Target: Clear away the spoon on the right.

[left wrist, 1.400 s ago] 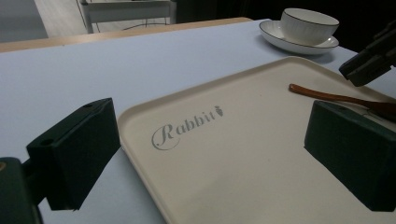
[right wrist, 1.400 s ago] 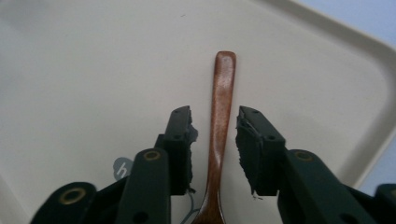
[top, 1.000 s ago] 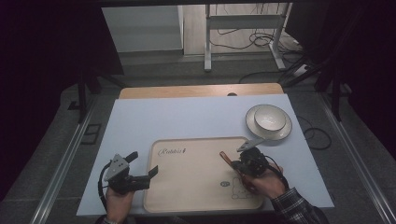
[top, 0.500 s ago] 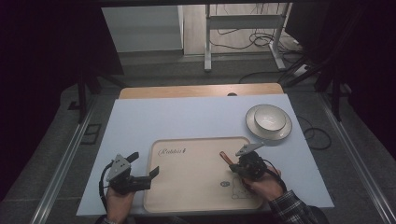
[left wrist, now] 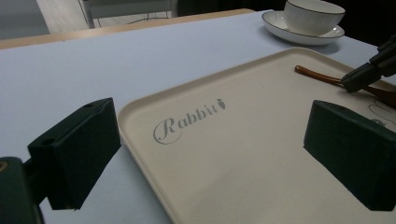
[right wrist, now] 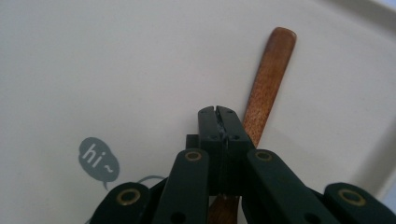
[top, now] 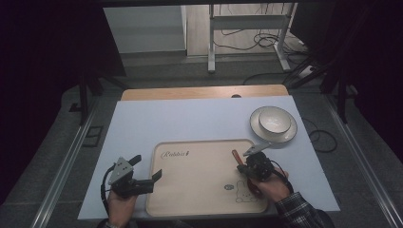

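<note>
- On the bench [top: 142, 128], which carries a pale blue-white cover, lies a cream tray [top: 199, 187] with the word "Rabbit" printed near its far left corner and a small rabbit drawing near its right front corner.
- Beyond the tray's far right corner, on the bench cover, stands a white bowl [top: 274, 120] on a white saucer [top: 290, 135]; the left gripper view shows the same pair far off, the bowl [left wrist: 315, 16] sitting upright on the saucer [left wrist: 280, 28].
- A brown wooden spoon [right wrist: 268, 79] lies flat on the tray near its right side, its handle end pointing toward the far edge of the tray.
- The right gripper [top: 247, 166], held in the person's right hand [top: 271, 187], is low over the spoon; its fingers are together, and in the right gripper view they sit just over the handle, slightly to its left.
- I cannot tell if they hold the spoon.
- The left gripper [top: 148, 168], held in the left hand [top: 121, 204], is at the tray's left edge, and its fingers [left wrist: 74, 151] stand wide apart with nothing between them.
</note>
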Motion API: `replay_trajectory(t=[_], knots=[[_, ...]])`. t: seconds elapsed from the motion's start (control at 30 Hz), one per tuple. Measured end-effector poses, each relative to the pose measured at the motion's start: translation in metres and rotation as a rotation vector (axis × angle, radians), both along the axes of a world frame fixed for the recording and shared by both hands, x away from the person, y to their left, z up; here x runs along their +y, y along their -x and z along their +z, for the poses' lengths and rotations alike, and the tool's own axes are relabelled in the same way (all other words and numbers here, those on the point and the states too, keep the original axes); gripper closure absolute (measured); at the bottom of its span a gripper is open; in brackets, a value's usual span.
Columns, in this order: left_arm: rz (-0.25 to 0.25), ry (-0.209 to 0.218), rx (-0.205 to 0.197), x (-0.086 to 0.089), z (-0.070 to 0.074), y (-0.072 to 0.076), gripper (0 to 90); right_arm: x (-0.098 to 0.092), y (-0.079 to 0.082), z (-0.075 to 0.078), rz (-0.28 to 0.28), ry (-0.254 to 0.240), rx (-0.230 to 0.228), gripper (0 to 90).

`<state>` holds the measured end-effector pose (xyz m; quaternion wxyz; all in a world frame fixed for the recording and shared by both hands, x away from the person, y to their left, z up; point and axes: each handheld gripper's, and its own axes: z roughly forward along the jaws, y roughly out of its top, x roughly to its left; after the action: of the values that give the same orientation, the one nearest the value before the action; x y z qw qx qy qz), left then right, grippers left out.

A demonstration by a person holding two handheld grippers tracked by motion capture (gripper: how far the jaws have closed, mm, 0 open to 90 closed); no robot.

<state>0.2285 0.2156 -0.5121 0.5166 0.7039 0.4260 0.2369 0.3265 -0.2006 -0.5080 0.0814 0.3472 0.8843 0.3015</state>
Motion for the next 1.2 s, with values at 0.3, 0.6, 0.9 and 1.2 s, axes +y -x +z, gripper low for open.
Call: replay_trajectory(t=[0.3,0.6,0.9,1.2], knots=[[0.000,0.002,0.002,0.001,0.000,0.000,3.3,-0.009,-0.006,0.001,-0.032,-0.012,-0.004,89.8],[-0.004,0.001,0.003,0.000,0.000,0.000,3.4,-0.018,-0.010,0.002,-0.063,-0.020,-0.007,89.8],[-0.010,0.005,0.007,0.000,0.000,0.000,3.8,-0.020,-0.010,0.004,-0.063,-0.040,-0.022,89.4],[-0.017,0.004,0.016,-0.001,0.000,0.000,4.7,-0.022,-0.008,0.008,-0.057,-0.069,-0.043,82.7]])
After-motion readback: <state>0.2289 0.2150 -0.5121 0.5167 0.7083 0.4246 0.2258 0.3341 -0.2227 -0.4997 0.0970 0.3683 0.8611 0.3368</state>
